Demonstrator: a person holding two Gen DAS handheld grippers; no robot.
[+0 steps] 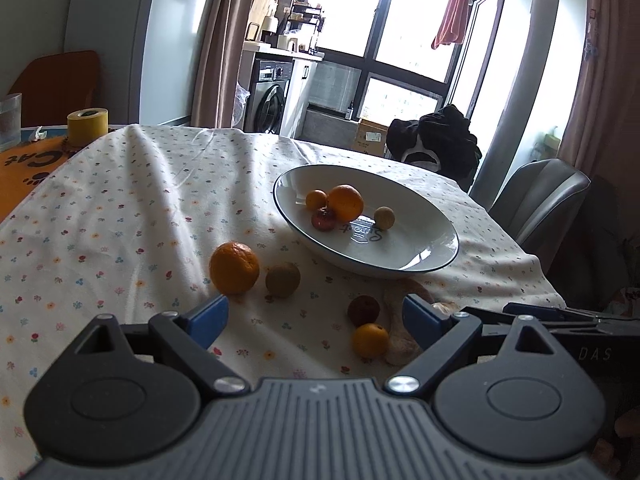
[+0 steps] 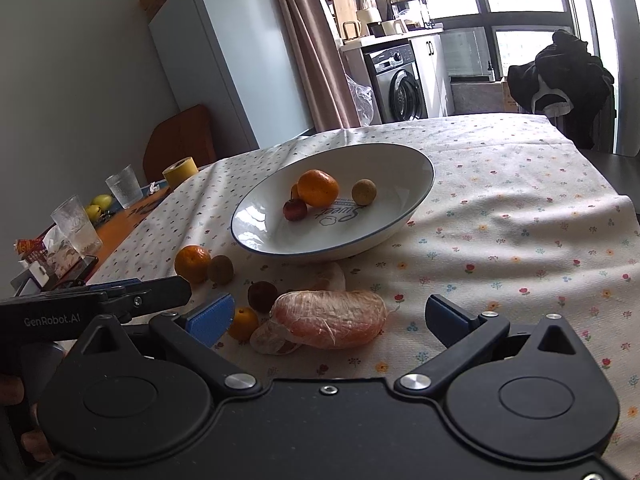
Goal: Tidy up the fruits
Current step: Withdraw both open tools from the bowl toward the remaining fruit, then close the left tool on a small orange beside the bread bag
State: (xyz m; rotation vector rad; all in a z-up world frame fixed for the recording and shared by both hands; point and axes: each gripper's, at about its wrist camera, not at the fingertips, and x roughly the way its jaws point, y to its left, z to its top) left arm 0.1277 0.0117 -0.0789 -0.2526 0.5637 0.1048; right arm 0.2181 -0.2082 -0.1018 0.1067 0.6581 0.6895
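Observation:
A white bowl [image 1: 400,256] [image 2: 384,160] on the flowered cloth holds an orange [image 1: 345,202] [image 2: 318,188], a small red fruit [image 1: 323,219] [image 2: 295,209], a pale round fruit [image 1: 384,217] [image 2: 364,192] and a small orange fruit [image 1: 316,200]. On the cloth lie an orange [image 1: 234,267] [image 2: 192,263], a kiwi [image 1: 283,279] [image 2: 220,269], a dark red fruit [image 1: 363,310] [image 2: 262,296], a small tangerine [image 1: 370,340] [image 2: 244,322] and peeled pomelo segments [image 2: 330,318] [image 1: 396,320]. My left gripper [image 1: 316,318] is open, empty, near the dark fruit. My right gripper [image 2: 330,316] is open around the pomelo segment.
A yellow tape roll [image 1: 87,126] [image 2: 180,171], glasses [image 2: 76,226] and snack packets stand at the table's left. A grey chair [image 1: 540,200] and a chair draped with dark clothing [image 1: 436,140] [image 2: 560,80] stand at the far side. Bare cloth lies right of the bowl.

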